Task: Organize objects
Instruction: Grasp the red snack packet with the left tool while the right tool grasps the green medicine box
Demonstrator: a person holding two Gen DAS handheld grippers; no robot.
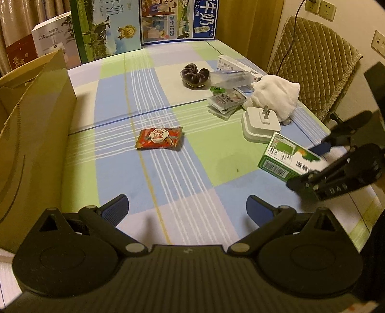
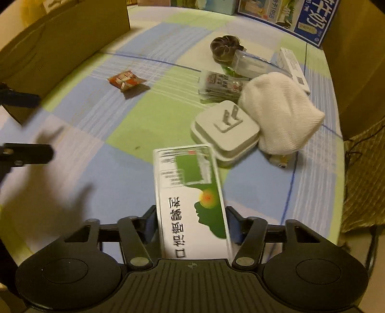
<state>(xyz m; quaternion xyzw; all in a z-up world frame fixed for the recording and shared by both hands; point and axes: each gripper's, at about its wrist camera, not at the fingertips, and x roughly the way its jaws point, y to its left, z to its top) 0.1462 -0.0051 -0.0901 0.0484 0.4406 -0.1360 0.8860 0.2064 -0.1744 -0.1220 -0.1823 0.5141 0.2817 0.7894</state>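
Note:
A green and white medicine box (image 2: 190, 192) lies lengthwise between the fingers of my right gripper (image 2: 192, 218), and both pads press on its long sides. In the left wrist view the same box (image 1: 279, 154) is tilted at the right, just above the checked tablecloth (image 1: 168, 183), with the right gripper (image 1: 310, 166) clamped on it. My left gripper (image 1: 186, 204) hovers open over the cloth with nothing between its blue pads. A red snack packet (image 1: 158, 139) lies ahead of it.
A large cardboard box (image 1: 31, 120) stands on the left. Right of centre lie a dark scrunchie (image 1: 194, 74), a clear plastic case (image 1: 228, 78), flat packs (image 1: 226, 101), a white plug adapter (image 1: 261, 122) and a white cloth (image 1: 276, 94). Milk cartons (image 1: 178, 19) line the back; a padded chair (image 1: 317, 67) stands beyond the right edge.

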